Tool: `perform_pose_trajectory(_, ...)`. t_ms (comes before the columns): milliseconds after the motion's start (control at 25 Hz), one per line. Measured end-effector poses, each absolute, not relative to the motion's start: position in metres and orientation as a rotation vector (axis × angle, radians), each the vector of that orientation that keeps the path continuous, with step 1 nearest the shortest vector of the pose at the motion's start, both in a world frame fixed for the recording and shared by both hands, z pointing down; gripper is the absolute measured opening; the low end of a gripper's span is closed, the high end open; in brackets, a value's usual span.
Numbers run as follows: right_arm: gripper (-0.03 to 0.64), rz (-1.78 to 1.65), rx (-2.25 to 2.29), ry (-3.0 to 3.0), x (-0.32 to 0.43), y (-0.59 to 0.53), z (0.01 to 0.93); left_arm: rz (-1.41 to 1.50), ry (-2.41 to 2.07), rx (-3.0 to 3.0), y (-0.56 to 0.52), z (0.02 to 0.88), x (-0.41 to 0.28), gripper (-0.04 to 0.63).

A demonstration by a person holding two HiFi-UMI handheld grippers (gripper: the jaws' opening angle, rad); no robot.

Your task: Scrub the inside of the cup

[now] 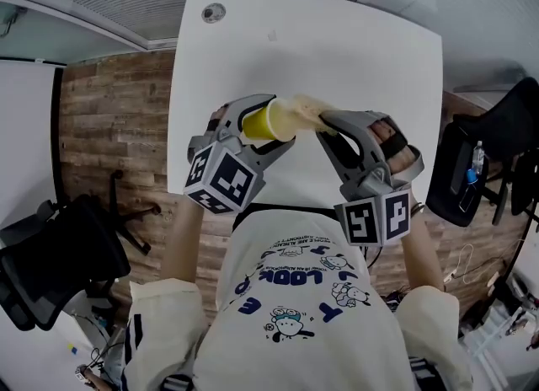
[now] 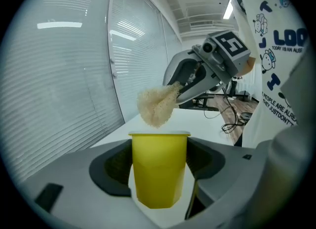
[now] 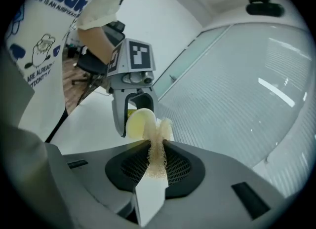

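Progress: we have the cup (image 2: 159, 169) gripped in our left tool (image 1: 257, 128) above the table (image 1: 337, 61) | our right tool (image 3: 157, 149) pinches the scrub pad (image 2: 157, 105) at its rim | inside scrubbing seemingly all ahead

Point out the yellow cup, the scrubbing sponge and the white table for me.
yellow cup (image 2: 159, 173), left gripper view, middle of its side wall.
scrubbing sponge (image 2: 155, 105), left gripper view, its fluffy free end.
white table (image 1: 320, 52), head view, bare top beyond the cup.
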State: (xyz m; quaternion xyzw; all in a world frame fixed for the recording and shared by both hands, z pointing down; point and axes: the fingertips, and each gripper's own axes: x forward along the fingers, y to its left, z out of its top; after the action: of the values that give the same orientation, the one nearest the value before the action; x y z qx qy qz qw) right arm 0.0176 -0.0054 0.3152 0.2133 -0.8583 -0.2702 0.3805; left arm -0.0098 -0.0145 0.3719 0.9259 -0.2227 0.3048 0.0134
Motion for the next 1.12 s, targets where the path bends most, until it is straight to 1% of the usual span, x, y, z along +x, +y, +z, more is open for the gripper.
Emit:
perform_pose_trajectory(200, 0.074, -0.242, 0.764, -2.525, 0.026, -0.015, 0.286, 0.748, -0.792, 2.878, -0.019, 0.347, -0.009, 0.35)
perform_pose_trajectory(320, 0.074, 0.169, 0.902, -2.679, 0.036, -0.022, 0.277, 0.579, -0.802, 2.861, -0.023, 0.328, -0.007, 0.35)
perform_pose_trajectory(560, 0.074, 0.844, 1.115, -2.899, 0.063, -0.043, 0.259, 0.289, -0.824, 2.797, -0.031, 0.295, -0.007, 0.35)
perform_pose_trajectory(720, 0.074, 1.073, 1.159, -2.896, 0.068, -0.047, 0.261, 0.117, -0.848, 2.79, -0.034, 0.278, -0.011, 0.35)
perform_pose_trajectory(920, 0.074, 1.47, 1.06, -2.951, 0.063, -0.04, 0.257, -0.059, -0.773, 2.796, -0.026, 0.26, -0.012, 0.35)
perform_pose_trajectory(1000, 0.074, 1.502, 1.034, -2.974, 0.062, -0.04, 0.255, -0.107, -0.754, 2.791, -0.026, 0.254, -0.012, 0.35)
perform_pose_trajectory(1120, 0.074, 1.442, 1.005, -3.008, 0.059, -0.038, 0.25, -0.148, -0.745, 2.783, -0.029, 0.249, -0.011, 0.35)
